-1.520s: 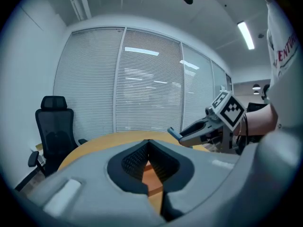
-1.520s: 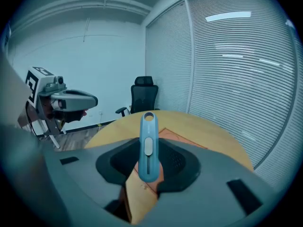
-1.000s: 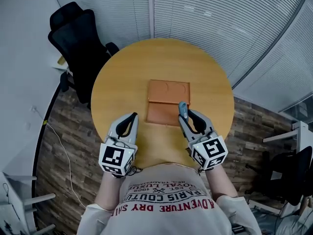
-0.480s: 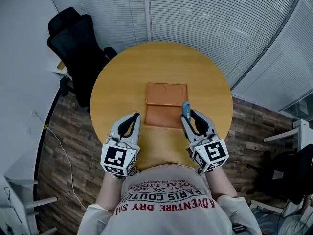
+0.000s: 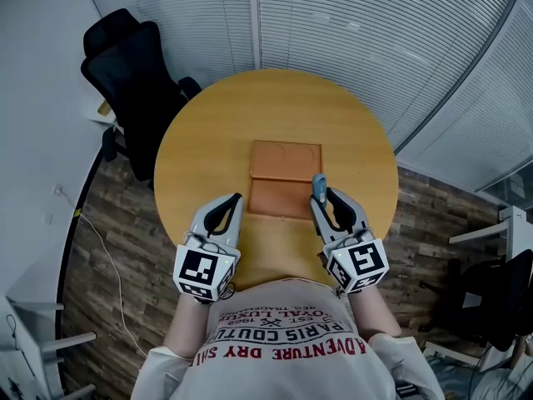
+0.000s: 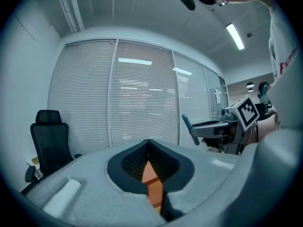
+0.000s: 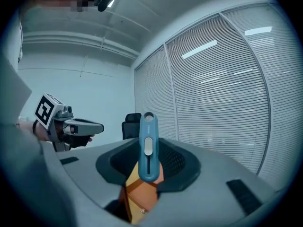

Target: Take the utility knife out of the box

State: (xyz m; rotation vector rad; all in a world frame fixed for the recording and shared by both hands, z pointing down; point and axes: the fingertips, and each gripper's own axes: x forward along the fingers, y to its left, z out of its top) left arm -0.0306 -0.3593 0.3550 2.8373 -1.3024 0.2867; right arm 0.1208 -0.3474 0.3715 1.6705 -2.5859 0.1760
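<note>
R tongs [image 5: 322,201] are clamped on the utility knife [image 7: 147,145]. It stands upright out of the tips, gripped at its lower end, w/ the slider face toward the right gripper view's camera and the hole end up. No blade shows. The blade end is prob. down by the pads, but that's a guess.

From the head view the knife sits over the right edge of the box [image 5: 286,177], near half. The box lies open on the round tabletop [image 5: 208,132], lid part on the far side, and the tray looks bare. The knife looks lifted clear of the box, so the task seems about done. How high it is I can't tell.

L tongs [image 5: 234,198] hover near the box's left near corner, tips together, nothing in them, not touching the box. An office chair [image 5: 133,65] stands beyond the tabletop at the left.

Handling, as I judge it:
- Light, stiff plastic body; it won't bend or crush under the pads.
- Smooth shell, so it's prob. a bit slippery.
- Gripped low w/ most of the length above the pads, it can pivot or tip if swung fast.
- Better hold: mid-body, pads clear of the slider so the blade isn't pushed out.
- Set it down flat on the tabletop beside the box, not on its end.
</note>
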